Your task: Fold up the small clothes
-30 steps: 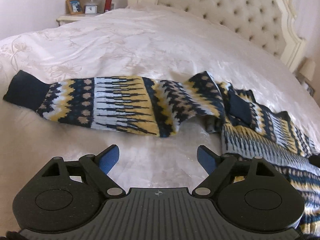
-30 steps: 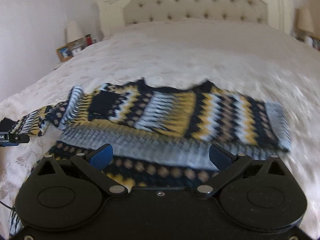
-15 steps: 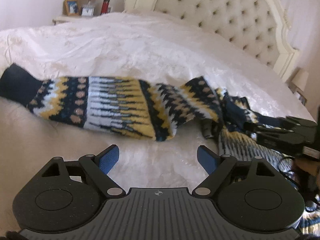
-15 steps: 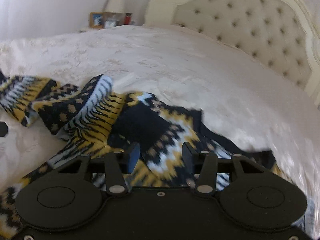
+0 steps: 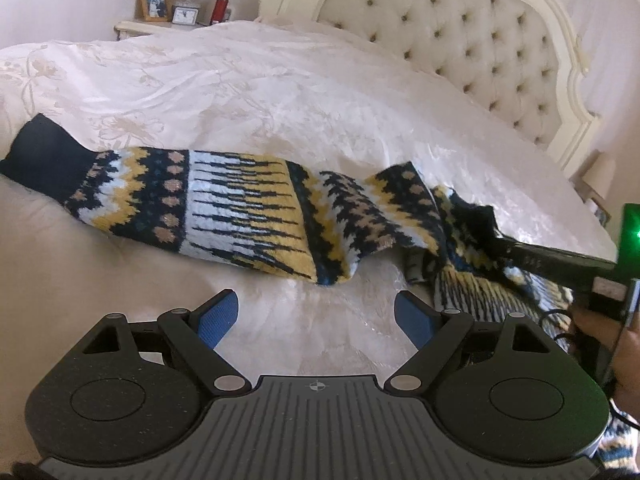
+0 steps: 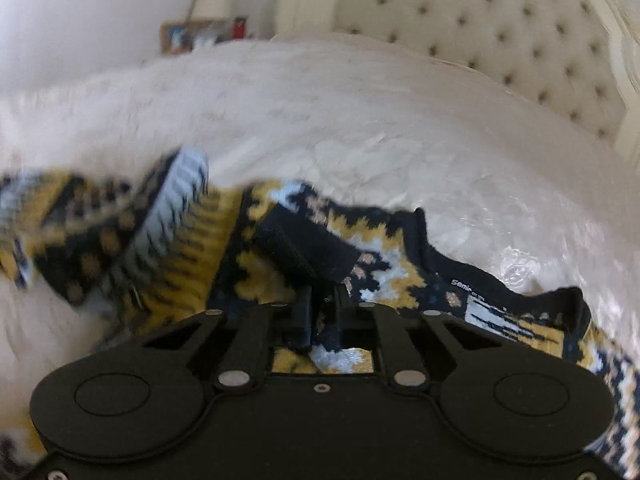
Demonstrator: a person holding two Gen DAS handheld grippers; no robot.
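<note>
Within 1 second the right hand-held gripper [image 6: 322,320] has closed on the sweater [image 5: 248,216] near its dark cuff [image 6: 308,250], at 3 o'clock from the left hand-held gripper [image 5: 316,312], gaping empty above the bed [image 5: 280,80]; a sleeve fold looks underway.

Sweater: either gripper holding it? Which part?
Right gripper is shut on the sweater, near its dark neckline. Left gripper is open, holding nothing.

My left gripper [image 5: 316,314] hangs low with its blue-padded fingers [image 5: 218,314] spread wide, nothing between them. My right gripper [image 6: 322,322] has its jaws drawn almost together, pinching knit fabric; my right hand [image 5: 618,344] grips its handle, just right of the left gripper
</note>
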